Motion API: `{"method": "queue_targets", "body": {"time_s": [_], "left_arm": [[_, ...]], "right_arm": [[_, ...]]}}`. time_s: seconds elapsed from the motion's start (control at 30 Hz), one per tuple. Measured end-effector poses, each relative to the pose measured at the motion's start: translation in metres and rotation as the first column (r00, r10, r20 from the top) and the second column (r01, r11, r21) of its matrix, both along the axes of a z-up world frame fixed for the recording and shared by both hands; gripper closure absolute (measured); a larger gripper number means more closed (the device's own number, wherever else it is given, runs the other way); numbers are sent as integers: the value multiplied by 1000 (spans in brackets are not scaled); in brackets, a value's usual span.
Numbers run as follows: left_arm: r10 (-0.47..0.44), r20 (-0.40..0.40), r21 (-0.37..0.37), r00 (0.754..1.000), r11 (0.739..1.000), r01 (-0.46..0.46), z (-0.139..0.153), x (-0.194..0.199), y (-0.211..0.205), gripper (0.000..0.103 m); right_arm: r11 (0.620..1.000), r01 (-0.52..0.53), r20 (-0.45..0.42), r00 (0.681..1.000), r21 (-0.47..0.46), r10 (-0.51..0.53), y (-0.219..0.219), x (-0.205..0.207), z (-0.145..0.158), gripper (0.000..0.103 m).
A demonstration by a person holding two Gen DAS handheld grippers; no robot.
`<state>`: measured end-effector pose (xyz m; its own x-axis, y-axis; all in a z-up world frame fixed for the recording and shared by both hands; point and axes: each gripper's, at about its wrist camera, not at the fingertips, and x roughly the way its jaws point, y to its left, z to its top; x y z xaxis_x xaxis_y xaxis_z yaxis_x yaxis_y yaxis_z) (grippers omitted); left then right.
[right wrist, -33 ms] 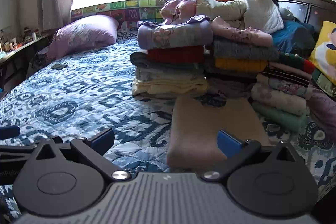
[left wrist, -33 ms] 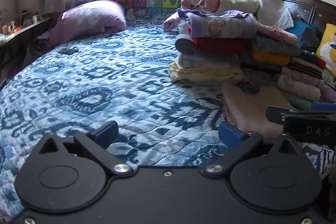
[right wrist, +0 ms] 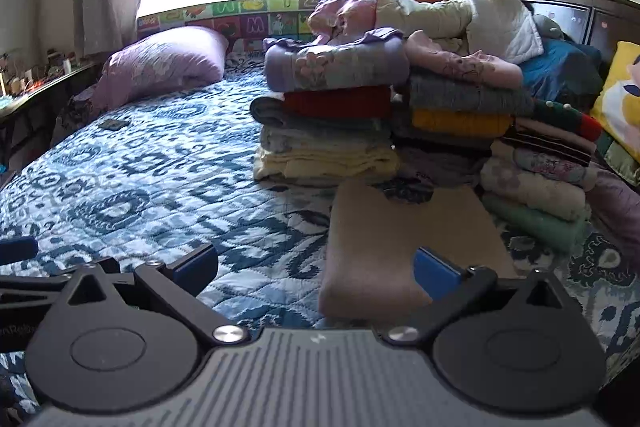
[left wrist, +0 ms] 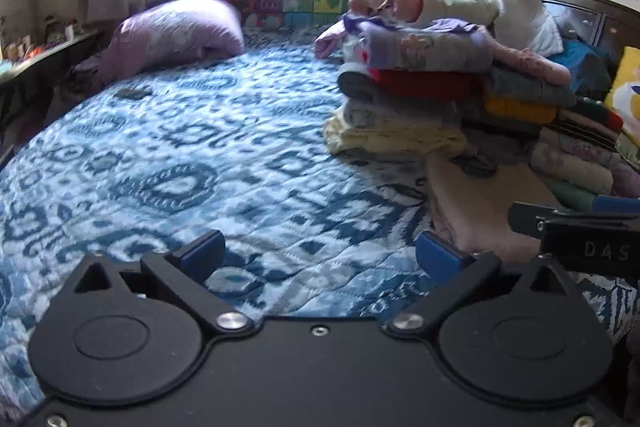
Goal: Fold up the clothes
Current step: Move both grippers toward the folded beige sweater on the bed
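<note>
A folded tan cloth (right wrist: pixel 404 243) lies flat on the blue patterned bedspread (right wrist: pixel 160 179), in front of stacks of folded clothes (right wrist: pixel 332 123). My right gripper (right wrist: pixel 316 267) is open and empty, its right finger over the near edge of the tan cloth. My left gripper (left wrist: pixel 320 255) is open and empty over the bedspread (left wrist: pixel 200 155), left of the tan cloth (left wrist: pixel 472 203). The right gripper's body (left wrist: pixel 580 235) shows at the right edge of the left wrist view. An unfolded heap (right wrist: pixel 432 11) tops the stacks.
A purple pillow (right wrist: pixel 164 63) lies at the far left of the bed by an alphabet mat (right wrist: pixel 240 15) under the window. A dark headboard (right wrist: pixel 580 11) and a yellow cushion (right wrist: pixel 620 95) stand at the right. A small dark object (right wrist: pixel 114 124) lies on the bedspread.
</note>
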<state>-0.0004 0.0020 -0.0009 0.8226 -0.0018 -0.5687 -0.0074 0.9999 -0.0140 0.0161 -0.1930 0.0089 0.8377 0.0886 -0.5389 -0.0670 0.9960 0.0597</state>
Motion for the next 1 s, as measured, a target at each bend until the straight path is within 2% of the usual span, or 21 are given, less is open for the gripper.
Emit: {"method": "queue_targets", "body": {"time_s": [0.23,0.37,0.5,0.7,0.83,1.0], "left_arm": [[34,-32,-54,999,998,-36,-6,-3,13,0],[20,-45,-21,999,1000,-21,-8,-7,12,0],[-63,-64,-29,996,998,61,-8,0,-10,0],[-217,-65,-22,974,976,216,-2,9,-73,0],[-267,-64,-17,961,964,267,1,11,-96,0],[-280,-64,8,958,960,281,3,14,-109,0]], "right_arm": [[999,-26,-8,1000,-44,26,18,-5,-3,0],[999,-40,-29,999,-20,39,19,-3,-7,0],[1000,-5,-39,999,-28,4,4,-8,-5,0],[993,102,-51,993,-57,-105,-39,-18,-2,0],[984,170,-57,983,-60,-174,-71,-22,-4,0],[974,219,-59,973,-50,-222,-92,-24,-8,0]]}}
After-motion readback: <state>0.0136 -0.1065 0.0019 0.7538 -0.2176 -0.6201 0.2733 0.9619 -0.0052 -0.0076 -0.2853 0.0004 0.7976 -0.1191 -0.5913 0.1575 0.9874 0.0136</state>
